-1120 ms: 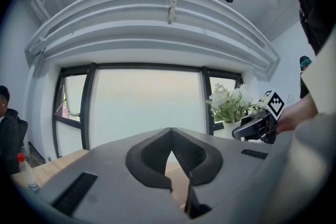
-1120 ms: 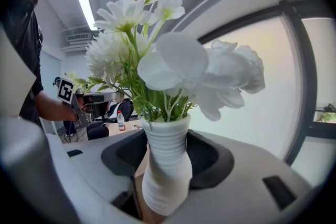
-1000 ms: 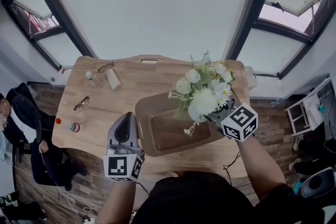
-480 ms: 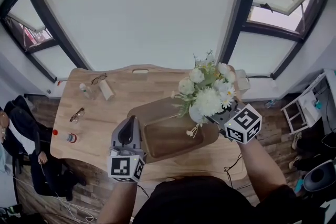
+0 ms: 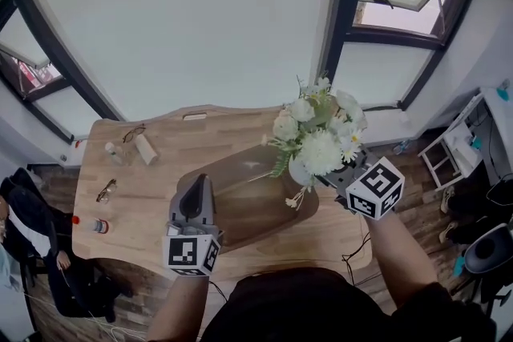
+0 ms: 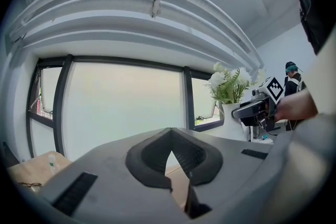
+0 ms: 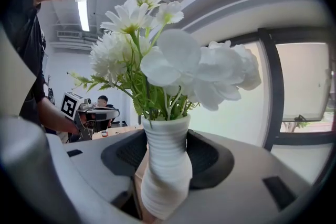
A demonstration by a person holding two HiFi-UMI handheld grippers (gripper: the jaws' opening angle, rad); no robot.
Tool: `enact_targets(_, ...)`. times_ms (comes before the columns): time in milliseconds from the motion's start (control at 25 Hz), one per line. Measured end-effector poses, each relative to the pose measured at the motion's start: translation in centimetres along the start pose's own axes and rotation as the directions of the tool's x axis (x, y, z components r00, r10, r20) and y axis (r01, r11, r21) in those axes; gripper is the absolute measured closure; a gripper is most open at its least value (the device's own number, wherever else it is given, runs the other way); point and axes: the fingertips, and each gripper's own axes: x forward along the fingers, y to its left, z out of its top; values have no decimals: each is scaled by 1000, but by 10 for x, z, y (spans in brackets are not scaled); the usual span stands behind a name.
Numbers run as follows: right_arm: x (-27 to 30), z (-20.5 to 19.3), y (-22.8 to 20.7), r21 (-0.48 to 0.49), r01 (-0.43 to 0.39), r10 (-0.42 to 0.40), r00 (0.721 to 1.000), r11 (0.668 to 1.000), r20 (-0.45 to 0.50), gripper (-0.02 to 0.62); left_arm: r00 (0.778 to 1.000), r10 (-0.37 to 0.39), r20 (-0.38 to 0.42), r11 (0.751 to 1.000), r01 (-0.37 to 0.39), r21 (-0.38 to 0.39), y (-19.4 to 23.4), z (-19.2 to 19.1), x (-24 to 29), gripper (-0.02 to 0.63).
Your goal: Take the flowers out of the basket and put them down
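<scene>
Since a second ago the table and the basket have slid toward the lower left of the head view, while the flowers stay near the middle right, so the bunch now stands over the basket's right end and no longer over its inside. Dark window bars cross the upper part of the picture. The wooden table fills the lower middle, and the brown basket lies on it, with nothing visible inside. The flowers are white with green leaves, and they stand in a white ribbed vase that is held up in the air, above the table. The right gripper, at the lower right, has its jaws pinching this vase on both sides. The left gripper, at the lower middle over the basket's left end, has its jaws pressed together with nothing between them. Near the table's left edge lie glasses and a small bottle with a red cap.
</scene>
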Motion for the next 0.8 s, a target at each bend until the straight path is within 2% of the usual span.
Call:
enact_targets(560, -69, -27, -41, 64, 146, -146, 989, 987, -9, 341, 992, -127, 4, 992, 127, -17, -60, 1, 44, 606)
enact_targets(800, -82, -41, -52, 74, 179, -178, 984, 981, -11, 341, 985, -173, -7, 985, 173, -20, -76, -4, 60, 606)
